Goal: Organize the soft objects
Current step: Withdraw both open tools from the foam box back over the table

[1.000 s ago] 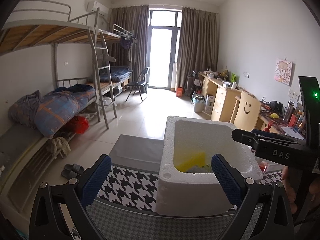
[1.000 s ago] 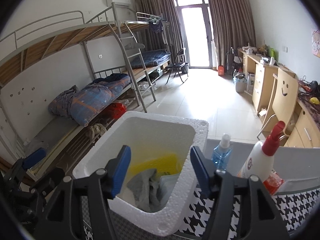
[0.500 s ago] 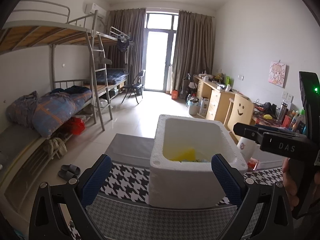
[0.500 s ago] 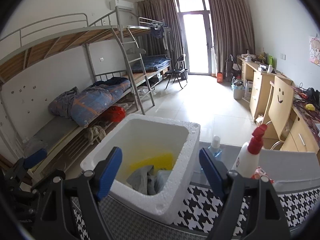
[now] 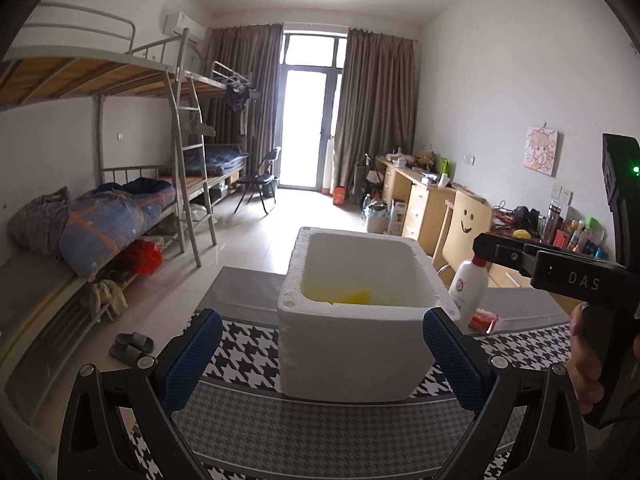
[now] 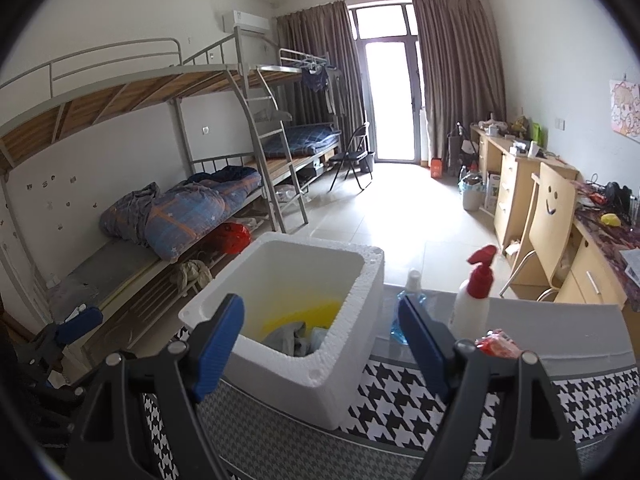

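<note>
A white foam box (image 5: pixel 352 352) stands on the houndstooth cloth, just ahead of both grippers. Inside it lie a yellow soft item (image 6: pixel 308 312) and crumpled grey cloth (image 6: pixel 292 338); the left wrist view shows only a yellow patch (image 5: pixel 354 297). My left gripper (image 5: pixel 320 320) is open, its blue pads wide apart and bare, short of the box's near wall. My right gripper (image 6: pixel 320 306) is also open with nothing between its pads, facing the box's near corner. A hand (image 5: pixel 584 364) holds the right tool at the right edge of the left wrist view.
A white spray bottle with a red trigger (image 6: pixel 474 300), a blue bottle (image 6: pixel 414 280) and a red packet (image 6: pixel 496 342) stand right of the box on a grey surface (image 6: pixel 560 332). Bunk beds (image 5: pixel 100 224) line the left, with a desk and chair (image 5: pixel 464 224) on the right.
Both grippers have drawn back from the box, so less of its inside shows. The right gripper's jaws have widened. The spray bottle has come into the left wrist view.
</note>
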